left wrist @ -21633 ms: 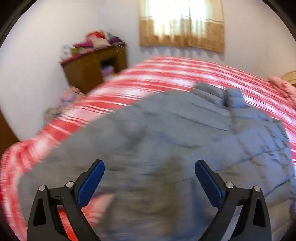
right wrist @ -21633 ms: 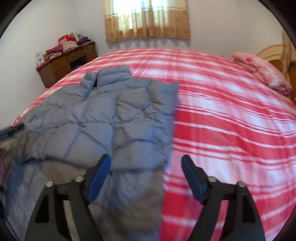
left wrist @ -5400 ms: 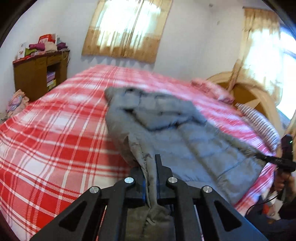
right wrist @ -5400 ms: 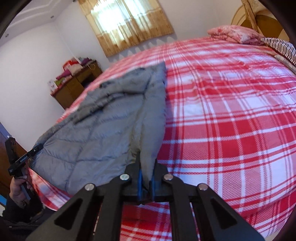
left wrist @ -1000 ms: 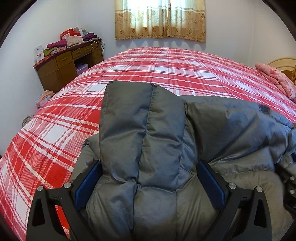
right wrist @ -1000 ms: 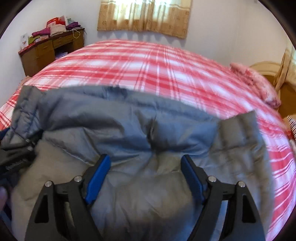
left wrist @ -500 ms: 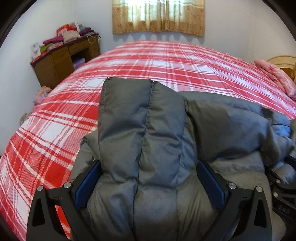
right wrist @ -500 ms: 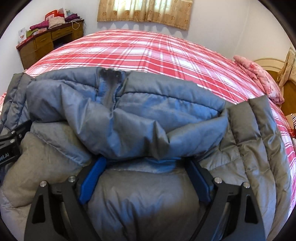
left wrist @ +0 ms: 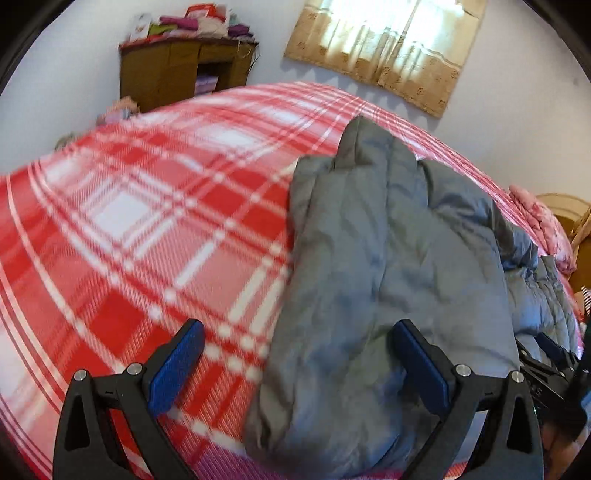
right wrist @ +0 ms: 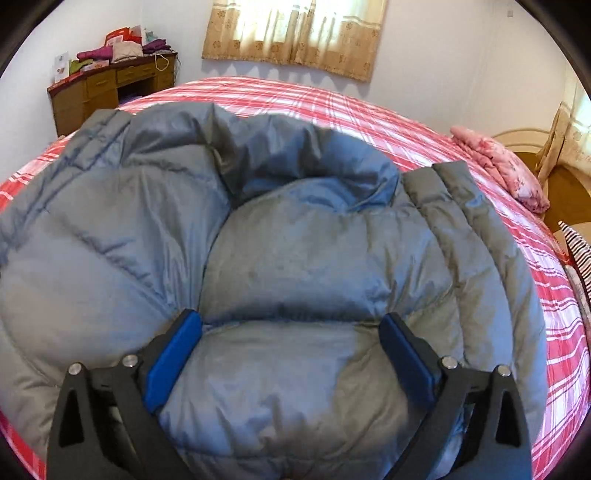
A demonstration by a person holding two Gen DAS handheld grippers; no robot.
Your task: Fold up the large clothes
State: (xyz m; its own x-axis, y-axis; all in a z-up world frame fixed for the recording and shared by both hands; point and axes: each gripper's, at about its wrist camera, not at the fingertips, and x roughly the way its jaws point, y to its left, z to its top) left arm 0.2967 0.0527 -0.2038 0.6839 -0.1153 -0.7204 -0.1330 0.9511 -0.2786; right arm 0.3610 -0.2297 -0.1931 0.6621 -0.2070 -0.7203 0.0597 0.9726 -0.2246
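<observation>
A grey puffer jacket (left wrist: 388, 280) lies folded in a thick bundle on the red plaid bed (left wrist: 147, 221), near its front edge. My left gripper (left wrist: 295, 365) is open and empty, over the jacket's left edge, with one blue pad over the bedspread. In the right wrist view the jacket (right wrist: 295, 266) fills the frame, its collar bunched at the far side. My right gripper (right wrist: 290, 356) is open and empty, its pads spread over the bundle's near part. The right gripper also shows at the far right of the left wrist view (left wrist: 554, 365).
A wooden desk (right wrist: 110, 92) piled with clothes stands at the back left wall. A curtained window (right wrist: 295, 33) is behind the bed. A pink folded blanket (right wrist: 506, 170) and a wooden headboard (right wrist: 554, 177) are at the right. A striped pillow (right wrist: 578, 251) lies at the right edge.
My left gripper has swung left, so the jacket now sits right of centre and bare bedspread is under its left pad. The right gripper has drawn back slightly over the bundle.
</observation>
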